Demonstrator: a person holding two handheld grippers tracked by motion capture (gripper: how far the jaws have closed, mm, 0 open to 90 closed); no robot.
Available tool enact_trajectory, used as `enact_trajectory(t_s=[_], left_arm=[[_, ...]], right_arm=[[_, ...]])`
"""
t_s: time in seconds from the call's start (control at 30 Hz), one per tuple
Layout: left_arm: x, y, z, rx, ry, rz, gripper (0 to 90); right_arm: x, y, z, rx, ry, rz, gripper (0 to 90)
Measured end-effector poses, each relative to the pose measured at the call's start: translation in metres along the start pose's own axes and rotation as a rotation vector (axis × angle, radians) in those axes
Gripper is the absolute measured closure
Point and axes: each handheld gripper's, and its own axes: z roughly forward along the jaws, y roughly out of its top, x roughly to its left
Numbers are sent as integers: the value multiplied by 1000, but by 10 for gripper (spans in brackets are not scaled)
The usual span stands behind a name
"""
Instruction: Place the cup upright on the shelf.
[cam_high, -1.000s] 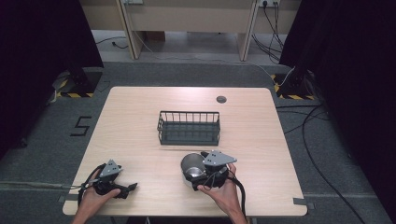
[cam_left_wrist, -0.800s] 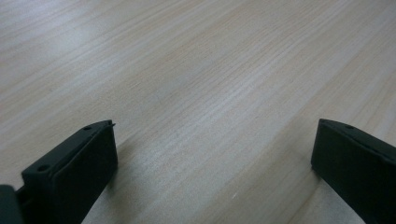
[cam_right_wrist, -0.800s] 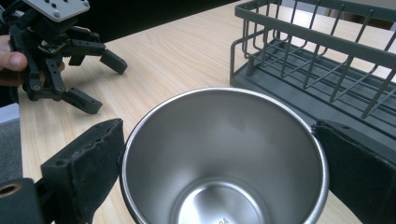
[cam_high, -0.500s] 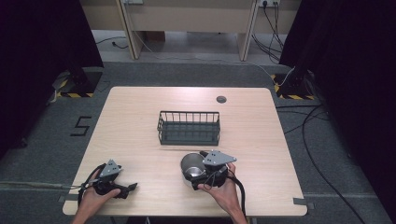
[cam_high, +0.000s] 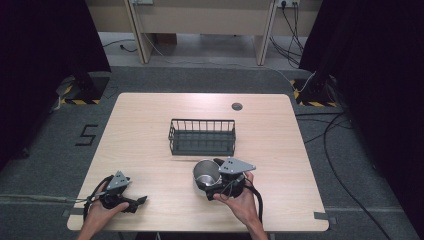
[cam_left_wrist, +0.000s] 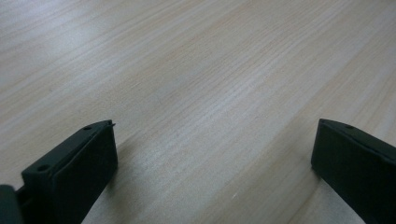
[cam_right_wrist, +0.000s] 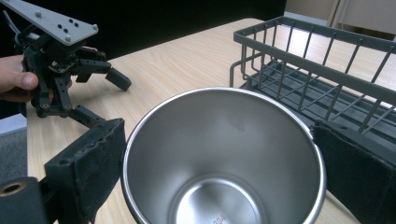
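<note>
A shiny steel cup (cam_high: 203, 170) stands upright on the wooden table (cam_high: 150, 125), just in front of a dark wire basket (cam_high: 202, 137). My right gripper (cam_high: 210, 175) comes at it from the right, and in the right gripper view its two black pads (cam_right_wrist: 93, 158) press against opposite sides of the cup's rim (cam_right_wrist: 224, 154). The cup's inside is bare. My left gripper (cam_high: 138, 203) rests low at the table's front left, jaws wide apart over bare wood (cam_left_wrist: 215, 93). It also shows in the right gripper view as the left gripper (cam_right_wrist: 111, 99), held by a hand.
The wire basket (cam_right_wrist: 317, 70) is close behind and right of the cup and holds nothing. A small dark round cap (cam_high: 237, 106) sits in the tabletop at the far edge. Dark curtains, cables and grey carpet surround the table.
</note>
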Motion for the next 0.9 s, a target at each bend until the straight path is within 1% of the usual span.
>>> enact_trajectory(t_s=[0.2,0.37,0.43,0.6,0.67,0.7,0.77,0.8,0.9], left_arm=[[0,0,0,0,0,0,0],[0,0,0,0,0,0,0],[0,0,0,0,0,0,0],[0,0,0,0,0,0,0],[0,0,0,0,0,0,0],[0,0,0,0,0,0,0],[0,0,0,0,0,0,0],[0,0,0,0,0,0,0],[0,0,0,0,1,2,0]], right_arm=[[-2,3,-2,-11,-5,7,58],[-3,10,-4,-21,-9,3,58],[-4,16,-5,-31,-7,7,58],[-7,29,-7,-43,-14,-3,58],[-7,31,-7,-44,-15,-4,58],[-9,36,-7,-47,-13,-3,58],[-10,38,-7,-48,-12,-2,58],[-13,44,-8,-54,-10,3,58],[-17,53,-7,-51,-11,1,58]])
